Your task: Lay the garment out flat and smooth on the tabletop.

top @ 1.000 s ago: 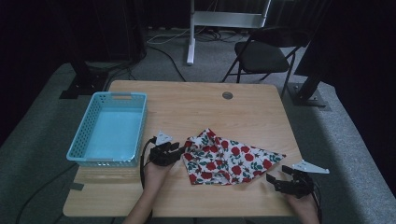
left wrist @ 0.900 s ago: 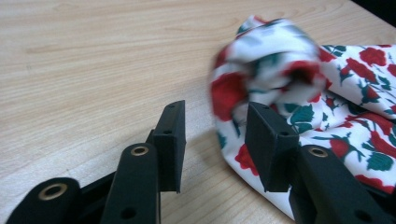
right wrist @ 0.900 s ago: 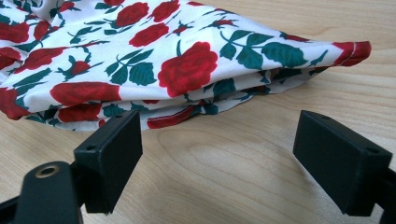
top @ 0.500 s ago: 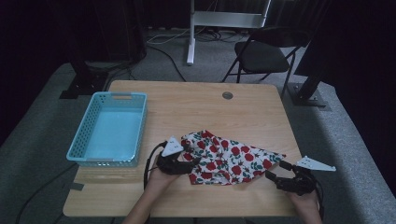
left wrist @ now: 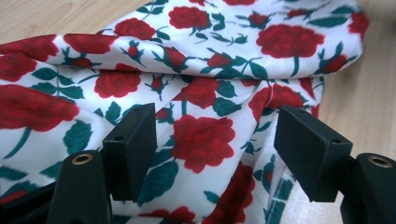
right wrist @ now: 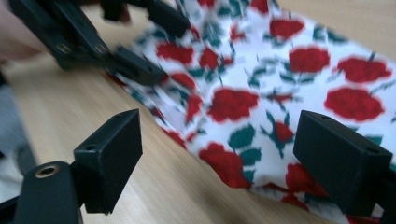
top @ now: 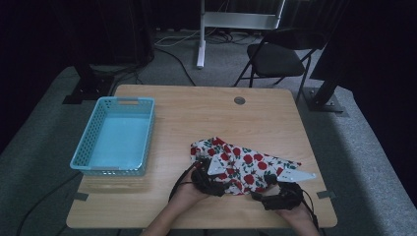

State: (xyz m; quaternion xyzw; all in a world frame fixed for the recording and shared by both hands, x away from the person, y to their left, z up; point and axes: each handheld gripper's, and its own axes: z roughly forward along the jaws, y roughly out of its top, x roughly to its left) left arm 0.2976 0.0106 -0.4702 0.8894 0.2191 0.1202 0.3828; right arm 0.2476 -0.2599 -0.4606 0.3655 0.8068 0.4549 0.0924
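Rose-print cloth (top: 243,164) lies crumpled on the counter (top: 196,118), right of the blue basket (top: 115,135). Left gripper (left wrist: 212,149): fingers apart, over the cloth's near-left folds. Right gripper (right wrist: 217,161): fingers apart, straddling the cloth's near edge. Neither clamps cloth.

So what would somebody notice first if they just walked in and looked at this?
Probably the cloth with red roses, lying crumpled on the near side of the wooden table. Both open grippers are right at it: the left gripper over its folds, the right gripper at its near edge. After that, the light blue basket on the table's left side stands out.
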